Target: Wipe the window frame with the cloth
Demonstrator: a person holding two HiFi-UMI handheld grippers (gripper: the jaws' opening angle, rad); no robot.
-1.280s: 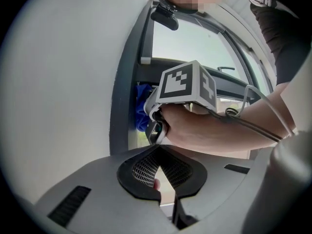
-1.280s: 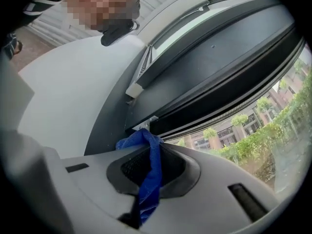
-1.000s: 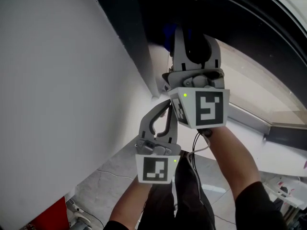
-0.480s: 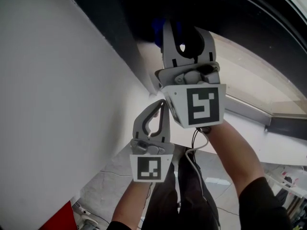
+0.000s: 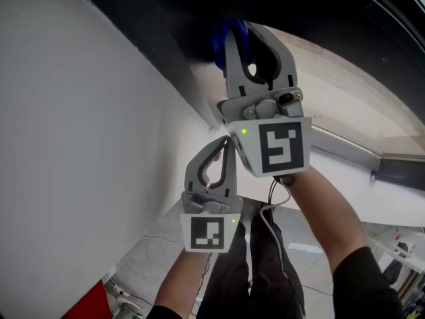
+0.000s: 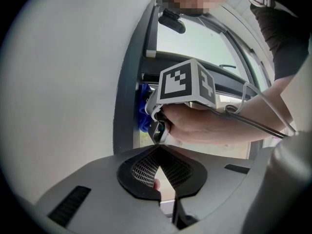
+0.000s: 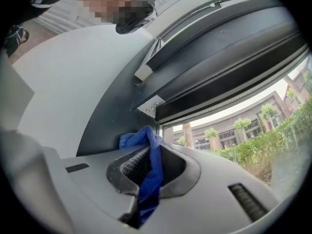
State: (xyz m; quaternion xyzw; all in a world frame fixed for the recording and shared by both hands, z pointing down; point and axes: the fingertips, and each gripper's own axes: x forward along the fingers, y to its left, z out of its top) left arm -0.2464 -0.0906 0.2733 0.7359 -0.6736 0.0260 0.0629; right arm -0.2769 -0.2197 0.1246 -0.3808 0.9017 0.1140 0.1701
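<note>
One cloth (image 7: 148, 179), one window frame (image 7: 112, 106), two grippers (image 5: 224, 146) (image 5: 244, 32).

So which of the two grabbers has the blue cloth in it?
The right gripper: the blue cloth is pinched between its jaws, up by the dark window frame. The left gripper has its jaws shut on nothing.

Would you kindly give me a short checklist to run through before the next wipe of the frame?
1. Grip of right claw on cloth: ok.
2. Free cloth past the claw tips: ok.
3. Contact of cloth with frame: cannot tell.
4. State of left claw, shut and empty: ok.
5. Gap between left claw and cloth: ok.
</note>
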